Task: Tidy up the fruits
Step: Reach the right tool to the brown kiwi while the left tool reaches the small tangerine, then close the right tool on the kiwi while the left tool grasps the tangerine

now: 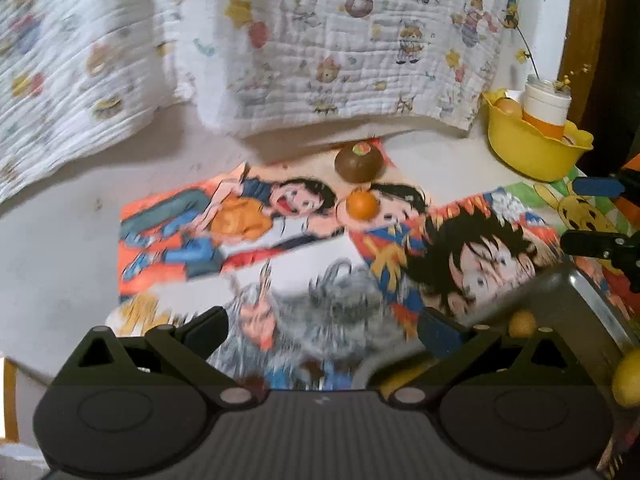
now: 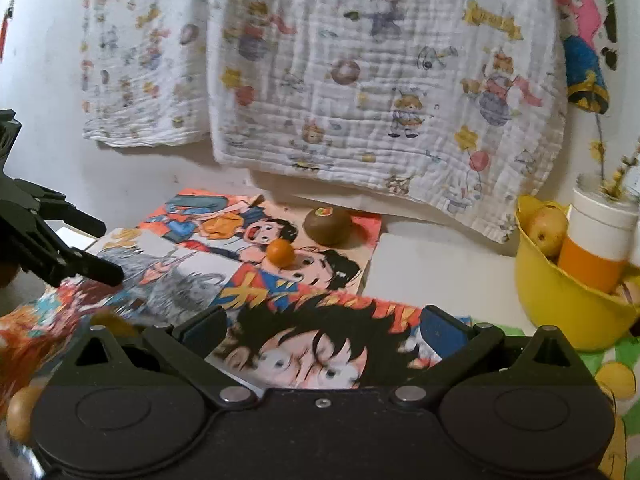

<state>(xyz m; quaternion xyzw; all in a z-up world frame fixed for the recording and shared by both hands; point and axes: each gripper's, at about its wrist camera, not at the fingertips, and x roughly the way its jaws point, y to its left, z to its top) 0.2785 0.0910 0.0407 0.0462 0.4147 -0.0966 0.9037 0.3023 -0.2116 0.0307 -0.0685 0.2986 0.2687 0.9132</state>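
Observation:
A small orange fruit [image 1: 361,205] lies on cartoon posters [image 1: 224,236] on the table, with a brown kiwi [image 1: 357,163] with a sticker just behind it. Both show in the right wrist view: orange [image 2: 280,252], kiwi [image 2: 327,222]. My left gripper [image 1: 324,326] is open and empty, well short of them. My right gripper [image 2: 324,326] is open and empty too, also short of them. A metal tray [image 1: 592,312] at the lower right of the left view holds small yellow fruits [image 1: 522,323]. A yellow bowl [image 2: 560,304] holds an apple [image 2: 548,229].
A white and orange cup [image 2: 596,240] with dried stems stands in the yellow bowl. A printed white cloth [image 2: 360,100] hangs behind the table. The right gripper shows at the left view's right edge [image 1: 596,216]; the left gripper shows at the right view's left edge [image 2: 88,244].

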